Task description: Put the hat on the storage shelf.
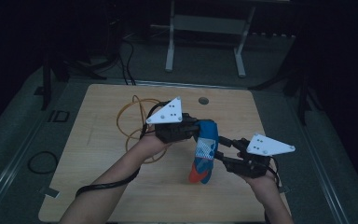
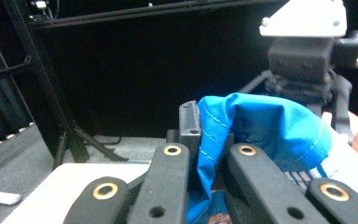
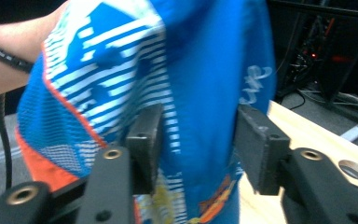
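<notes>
The left gripper (image 1: 186, 131), at frame centre, is clamped on the top edge of the blue cloth (image 1: 205, 151), which hangs to the table (image 1: 102, 140). The right gripper (image 1: 226, 151) stands open around the cloth's middle; it should close squarely on one layer before any pull.

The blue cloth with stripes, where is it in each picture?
High view: the blue cloth hangs mid-table between both grippers.
Left gripper view: it bunches at centre-right, pinched by the left gripper.
Right gripper view: it drapes across the middle.
Shared landmark: the wooden table.
</notes>
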### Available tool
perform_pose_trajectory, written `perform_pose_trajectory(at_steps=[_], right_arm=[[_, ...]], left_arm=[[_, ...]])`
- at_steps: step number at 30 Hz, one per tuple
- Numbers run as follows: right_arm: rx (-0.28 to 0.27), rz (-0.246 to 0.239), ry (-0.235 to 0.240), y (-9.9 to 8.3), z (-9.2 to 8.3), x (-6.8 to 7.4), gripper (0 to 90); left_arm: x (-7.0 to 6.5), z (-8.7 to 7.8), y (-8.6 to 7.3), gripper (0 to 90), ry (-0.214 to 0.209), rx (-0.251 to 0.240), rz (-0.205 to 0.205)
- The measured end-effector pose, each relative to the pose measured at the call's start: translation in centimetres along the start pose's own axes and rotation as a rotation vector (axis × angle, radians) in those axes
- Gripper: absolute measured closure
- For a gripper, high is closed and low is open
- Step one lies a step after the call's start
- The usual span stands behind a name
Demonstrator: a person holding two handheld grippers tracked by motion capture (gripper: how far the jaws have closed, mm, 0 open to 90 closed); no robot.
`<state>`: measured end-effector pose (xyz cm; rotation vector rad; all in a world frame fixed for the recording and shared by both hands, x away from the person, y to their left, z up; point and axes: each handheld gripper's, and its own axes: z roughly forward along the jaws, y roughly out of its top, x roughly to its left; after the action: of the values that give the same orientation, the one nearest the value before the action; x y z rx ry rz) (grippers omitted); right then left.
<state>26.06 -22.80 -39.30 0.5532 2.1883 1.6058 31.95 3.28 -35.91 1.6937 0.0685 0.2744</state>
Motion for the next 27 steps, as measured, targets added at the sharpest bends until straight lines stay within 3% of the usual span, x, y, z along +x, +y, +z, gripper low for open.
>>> perform_pose_trajectory(at_steps=[1,3,4,5,7,9,13,17,22,27], right_arm=[[0.003,-0.008,0.003,0.0,0.2,0.1,54.7],[0.002,-0.019,-0.014,0.0,0.4,0.2,70.1],[0.002,-0.019,-0.014,0.0,0.4,0.2,70.1],[-0.009,-0.011,-0.028,0.1,0.3,0.1,85.1],[-0.013,-0.010,-0.043,0.2,0.1,0.0,90.0],[-0.013,-0.011,-0.042,0.3,0.1,0.0,90.0],[-0.025,-0.020,-0.084,0.8,-0.7,0.0,90.0],[-0.034,-0.014,-0.086,1.1,-1.2,-0.3,90.0],[-0.060,-0.005,-0.103,1.8,-2.3,-0.9,90.0],[-0.068,-0.030,-0.118,3.0,-3.0,-1.1,90.0]], left_arm=[[0.0,0.0,0.0,89.1,0.002,-0.002,0.003],[0.1,0.0,0.0,89.1,0.003,0.001,-0.006],[0.1,0.0,0.0,89.1,0.003,0.001,-0.006],[0.2,-0.1,-0.1,89.0,-0.001,0.003,-0.010],[0.3,-0.3,-0.1,89.1,0.010,0.007,-0.008],[0.4,-0.5,-0.2,89.0,0.010,0.006,-0.013],[0.7,-1.2,-0.3,89.0,0.024,0.011,-0.024],[0.6,-1.6,-0.3,88.9,0.022,0.026,-0.019],[0.3,-2.0,-0.5,88.7,0.015,0.087,0.010],[-0.1,-2.1,-0.4,88.5,-0.005,0.123,0.017]])
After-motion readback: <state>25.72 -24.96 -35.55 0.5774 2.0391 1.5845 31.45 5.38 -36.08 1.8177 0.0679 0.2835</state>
